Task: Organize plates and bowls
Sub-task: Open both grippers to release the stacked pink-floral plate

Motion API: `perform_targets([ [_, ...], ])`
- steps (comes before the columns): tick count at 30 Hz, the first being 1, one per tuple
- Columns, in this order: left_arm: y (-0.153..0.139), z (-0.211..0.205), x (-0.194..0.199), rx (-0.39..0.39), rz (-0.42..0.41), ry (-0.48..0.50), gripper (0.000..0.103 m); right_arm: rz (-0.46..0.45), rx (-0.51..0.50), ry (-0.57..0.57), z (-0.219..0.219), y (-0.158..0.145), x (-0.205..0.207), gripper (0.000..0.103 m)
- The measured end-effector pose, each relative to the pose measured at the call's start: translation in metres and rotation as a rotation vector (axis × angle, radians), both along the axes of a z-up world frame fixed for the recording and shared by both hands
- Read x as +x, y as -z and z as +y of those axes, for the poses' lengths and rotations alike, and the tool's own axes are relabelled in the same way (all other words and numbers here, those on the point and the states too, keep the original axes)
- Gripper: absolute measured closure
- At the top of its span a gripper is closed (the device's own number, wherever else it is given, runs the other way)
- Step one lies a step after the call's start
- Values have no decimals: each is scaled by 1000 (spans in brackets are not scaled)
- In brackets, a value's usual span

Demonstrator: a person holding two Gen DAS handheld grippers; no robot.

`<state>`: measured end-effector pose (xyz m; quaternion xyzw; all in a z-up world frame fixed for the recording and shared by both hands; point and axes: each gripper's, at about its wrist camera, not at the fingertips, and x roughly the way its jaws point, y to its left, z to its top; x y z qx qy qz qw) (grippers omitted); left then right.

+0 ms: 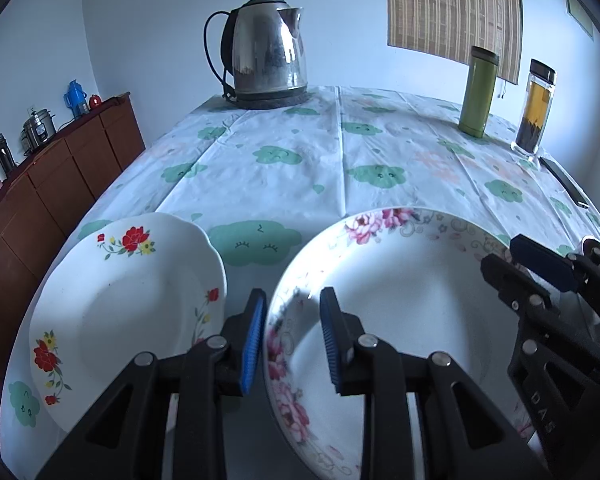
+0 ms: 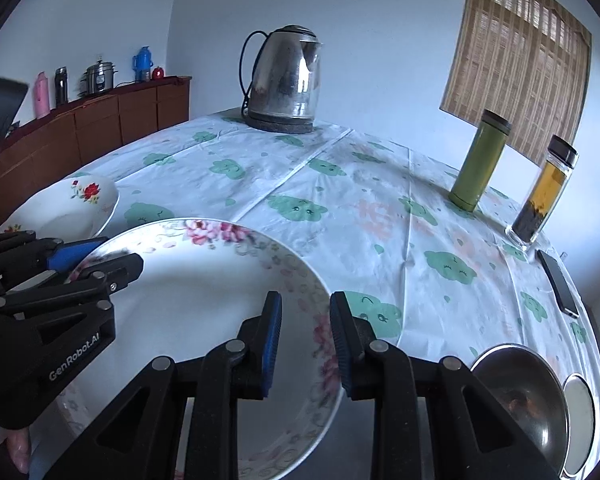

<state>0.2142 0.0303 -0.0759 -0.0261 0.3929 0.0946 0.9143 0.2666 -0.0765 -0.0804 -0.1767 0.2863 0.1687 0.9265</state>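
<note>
If either grip slips, the pink-flowered plate point(image 1: 400, 292) could tip and knock the red-flowered plate point(image 1: 128, 308) at its 9 o'clock. The left gripper point(image 1: 292, 340) clamps its 9 o'clock rim, the right gripper point(image 2: 306, 344) its 3 o'clock rim, over the desk point(image 1: 340, 160).

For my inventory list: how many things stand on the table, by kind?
Plates: 2, red-flower plate, pink-flower plate
Steel bowls: 2
Kettle: 1
Bottles: 2, green flask, tea bottle
Phone: 1
Total: 8
</note>
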Motion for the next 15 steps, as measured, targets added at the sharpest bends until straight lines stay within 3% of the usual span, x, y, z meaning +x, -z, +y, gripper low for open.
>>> perform_targets([
  [7,-1,1,0,-7,-1,-1,77,10,44,3,-7,-2,1,75],
  [10,-6,-1,-3,-5,-31,5,67,12,66,2,-10,-3,1,75],
  [11,-8,-3,-4,6,-46,8,66,10,70,2,-10,-4,1,72],
  [14,-13,-9,-7,34,-76,22,62,-2,75,-4,-10,-5,-2,49],
  [15,-14,-9,-8,32,-79,28,62,-13,79,-8,-10,-7,-4,48],
])
